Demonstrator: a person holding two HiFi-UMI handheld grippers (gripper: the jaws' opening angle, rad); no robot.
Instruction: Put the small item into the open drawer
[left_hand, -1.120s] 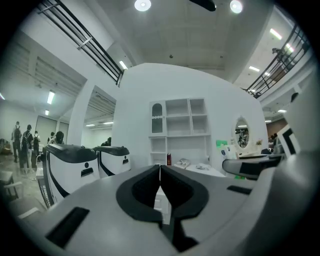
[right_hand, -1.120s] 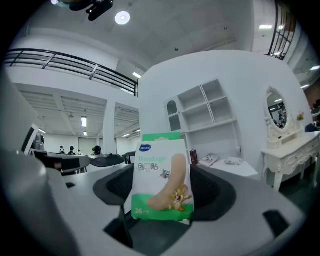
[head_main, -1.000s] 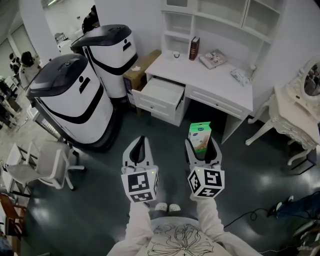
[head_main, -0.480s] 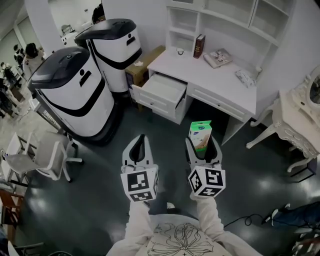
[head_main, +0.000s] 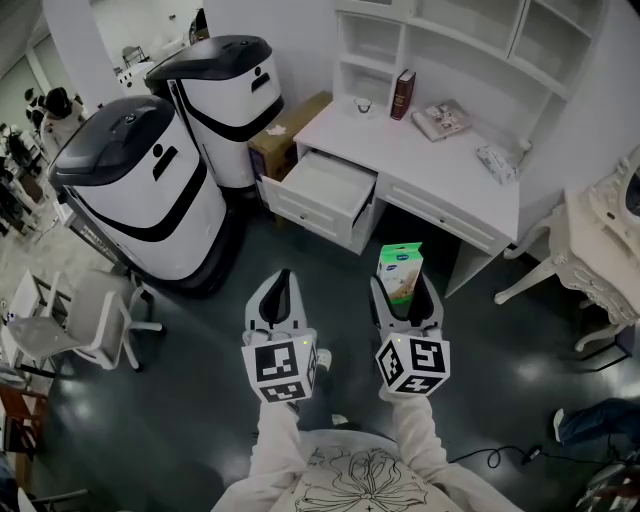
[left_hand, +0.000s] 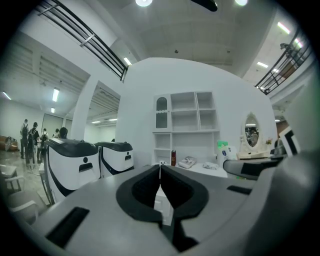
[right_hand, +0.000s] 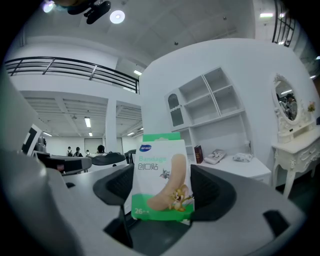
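My right gripper (head_main: 402, 285) is shut on a small green and white bandage box (head_main: 400, 272), which stands upright between the jaws (right_hand: 162, 177). My left gripper (head_main: 279, 292) is shut with nothing in it, its jaws touching (left_hand: 160, 172). Both hang side by side above the dark floor. The open drawer (head_main: 322, 189) sticks out of the white desk (head_main: 420, 155) ahead and a little left of the grippers; its inside looks white and bare.
Two large white and black machines (head_main: 140, 190) stand at the left of the drawer, with a cardboard box (head_main: 285, 125) behind. On the desk lie a book (head_main: 403, 94), a cup (head_main: 363, 104) and papers (head_main: 442, 119). A white chair (head_main: 80, 320) is far left, a vanity table (head_main: 600, 250) right.
The view has shifted slightly: the desk and drawer have slid a little to the right and down in the head view. Both grippers keep their pose, the box still held.
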